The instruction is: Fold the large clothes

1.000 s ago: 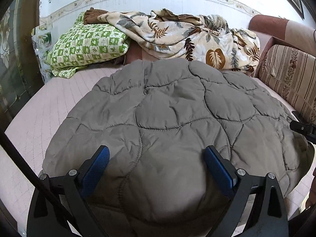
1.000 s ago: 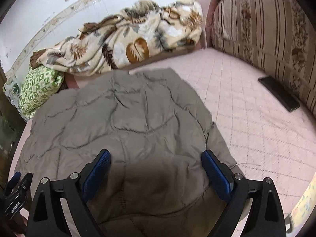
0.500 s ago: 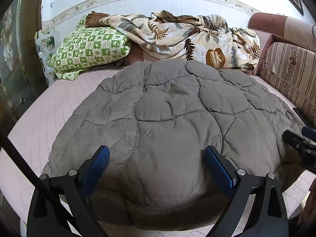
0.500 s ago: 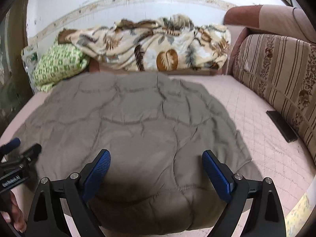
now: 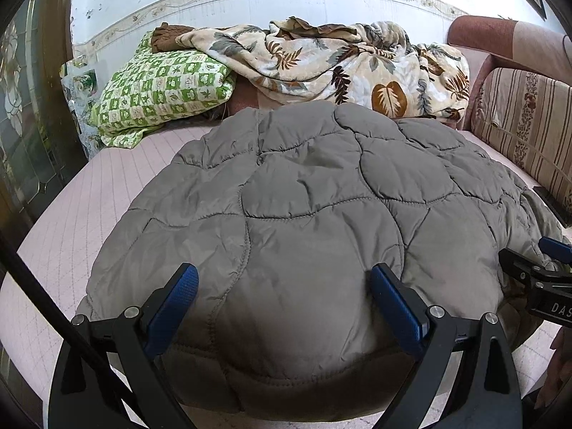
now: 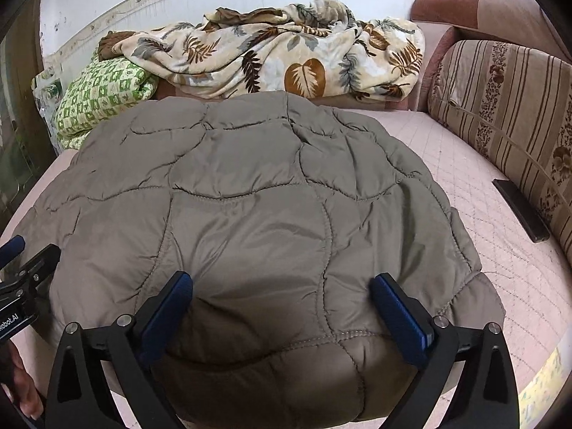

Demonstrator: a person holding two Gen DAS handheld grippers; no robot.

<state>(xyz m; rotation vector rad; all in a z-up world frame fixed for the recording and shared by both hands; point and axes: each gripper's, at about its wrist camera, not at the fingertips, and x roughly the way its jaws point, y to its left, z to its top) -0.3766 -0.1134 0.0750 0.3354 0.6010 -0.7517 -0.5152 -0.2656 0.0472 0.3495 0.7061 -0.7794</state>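
Note:
A large grey-brown quilted jacket (image 5: 304,221) lies spread flat on the pink bed, and it also shows in the right wrist view (image 6: 250,207). My left gripper (image 5: 284,300) is open and empty, hovering over the jacket's near left part. My right gripper (image 6: 280,304) is open and empty over the near right part. Each gripper shows at the edge of the other's view: the right gripper (image 5: 536,271) at the far right, the left gripper (image 6: 21,268) at the far left.
A floral blanket (image 5: 332,60) and a green checked pillow (image 5: 161,89) lie at the head of the bed. A striped sofa back (image 6: 507,114) runs along the right. A dark flat remote-like object (image 6: 520,211) lies by it. The pink mattress (image 6: 500,250) shows around the jacket.
Both grippers have pulled back toward the near edge of the bed and levelled out. The jacket's near hem has come into view. The jacket lies still.

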